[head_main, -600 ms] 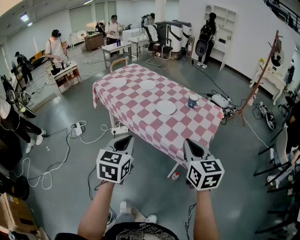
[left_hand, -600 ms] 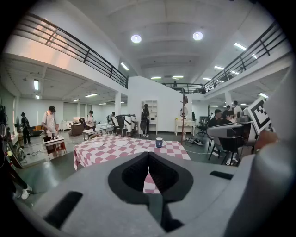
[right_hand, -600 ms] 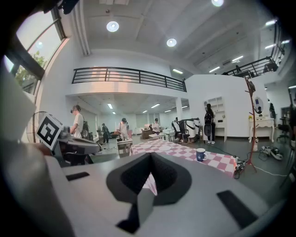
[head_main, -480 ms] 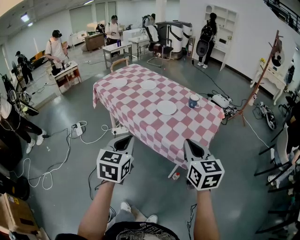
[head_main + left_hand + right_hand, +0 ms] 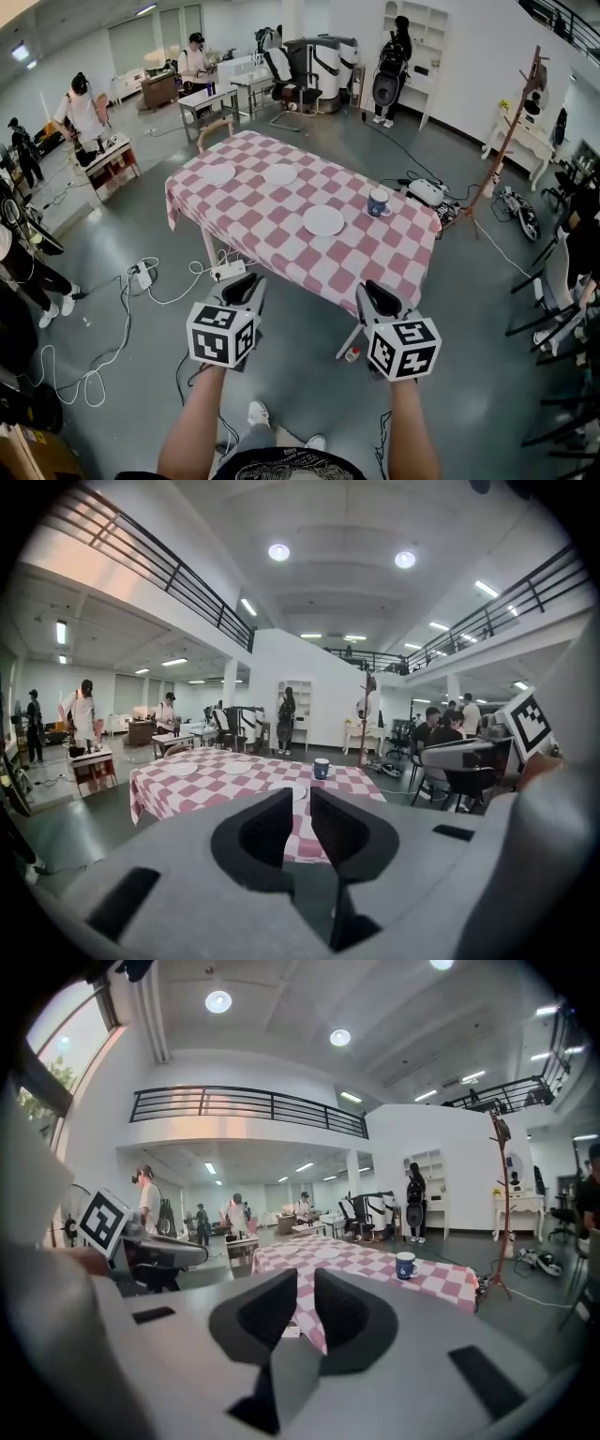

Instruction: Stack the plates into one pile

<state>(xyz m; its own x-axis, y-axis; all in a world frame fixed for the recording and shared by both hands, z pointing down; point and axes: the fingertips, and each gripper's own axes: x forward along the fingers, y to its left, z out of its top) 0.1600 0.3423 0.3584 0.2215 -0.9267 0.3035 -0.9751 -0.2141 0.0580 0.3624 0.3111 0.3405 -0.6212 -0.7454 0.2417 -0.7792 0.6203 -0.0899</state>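
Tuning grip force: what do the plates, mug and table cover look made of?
Plates: white, smooth, likely glazed ceramic or melamine; too far to tell. Mug: blue with white inside, probably glazed ceramic. Table cover: red-and-white checked cloth, matte, draping over the edges.

The left gripper (image 5: 246, 289) and right gripper (image 5: 379, 300) are grey moulded shells with dark jaws, each bearing a white cube (image 5: 223, 333) of black square markers. The person wears a black printed top (image 5: 272, 465) and white shoes (image 5: 258, 412).

Left gripper (image 5: 247, 281) and right gripper (image 5: 374, 289) held forward, jaws barely apart.
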